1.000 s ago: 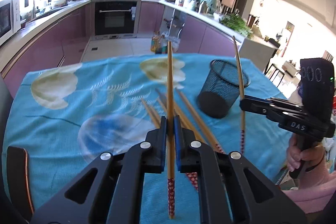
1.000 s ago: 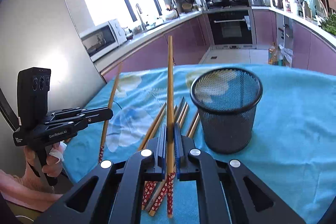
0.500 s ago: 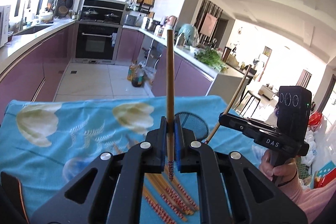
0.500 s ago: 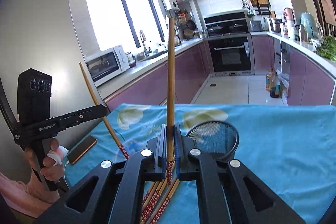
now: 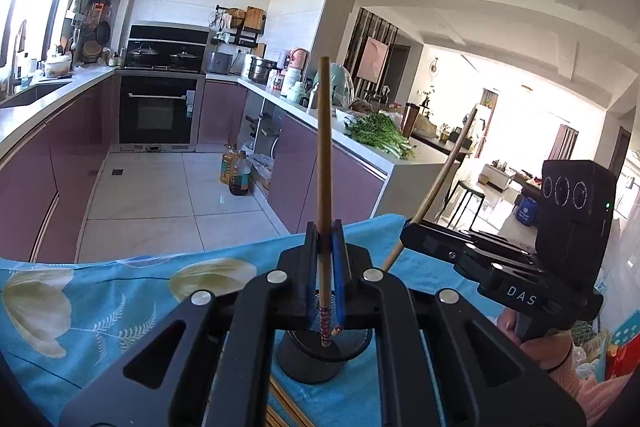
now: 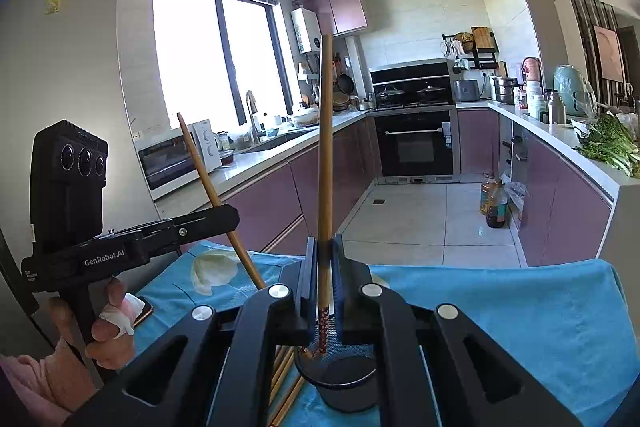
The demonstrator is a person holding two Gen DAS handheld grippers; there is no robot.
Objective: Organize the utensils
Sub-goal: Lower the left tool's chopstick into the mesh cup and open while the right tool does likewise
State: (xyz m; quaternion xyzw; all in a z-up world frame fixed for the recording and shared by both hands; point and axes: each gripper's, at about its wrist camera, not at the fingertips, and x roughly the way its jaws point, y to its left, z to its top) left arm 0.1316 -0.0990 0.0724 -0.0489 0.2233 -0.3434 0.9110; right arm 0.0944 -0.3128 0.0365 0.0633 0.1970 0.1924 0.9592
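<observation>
Kitchen table — two hand-held grippers, left and right, each clamping one chopstick over one mesh cup.

Both grippers were raised and brought over the mesh cup. The chopstick clamped in the left gripper and the second chopstick clamped in the right gripper were lowered, patterned ends inside the cup.

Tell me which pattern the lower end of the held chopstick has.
Red with small white flowers on the chopstick; the right wrist view shows it best.
</observation>
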